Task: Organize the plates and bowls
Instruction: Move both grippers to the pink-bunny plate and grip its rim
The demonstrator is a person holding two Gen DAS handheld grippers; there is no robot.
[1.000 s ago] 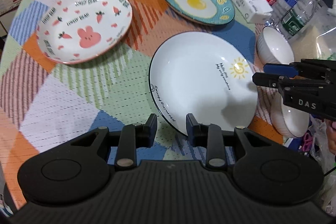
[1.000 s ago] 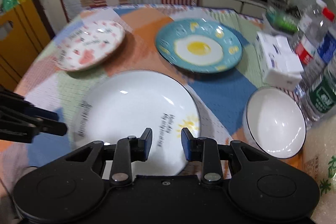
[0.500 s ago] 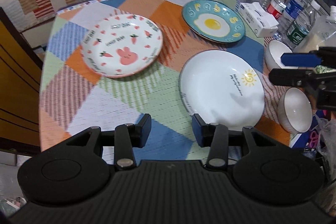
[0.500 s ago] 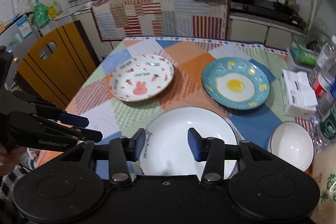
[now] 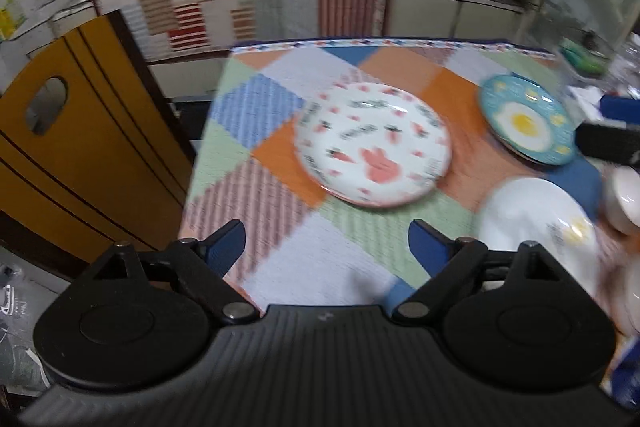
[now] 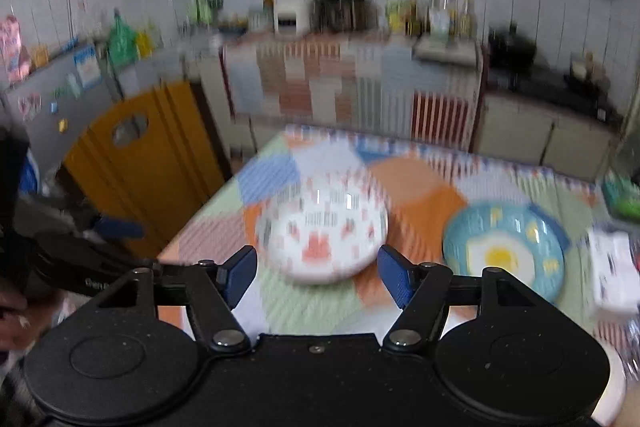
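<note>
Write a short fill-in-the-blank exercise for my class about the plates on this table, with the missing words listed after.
1. The blue plate shows a fried ____ in its middle.
2. The white plate with the pink rabbit also bears small red ____.
3. The plain white plate carries a small yellow ____ near its rim.
4. The number of plates on the table is ____.

Missing words: egg; carrots; sun; three

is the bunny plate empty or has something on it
Empty. The bunny plate lies flat on the patchwork tablecloth with only its printed rabbit and carrots showing; nothing sits on it.
</note>
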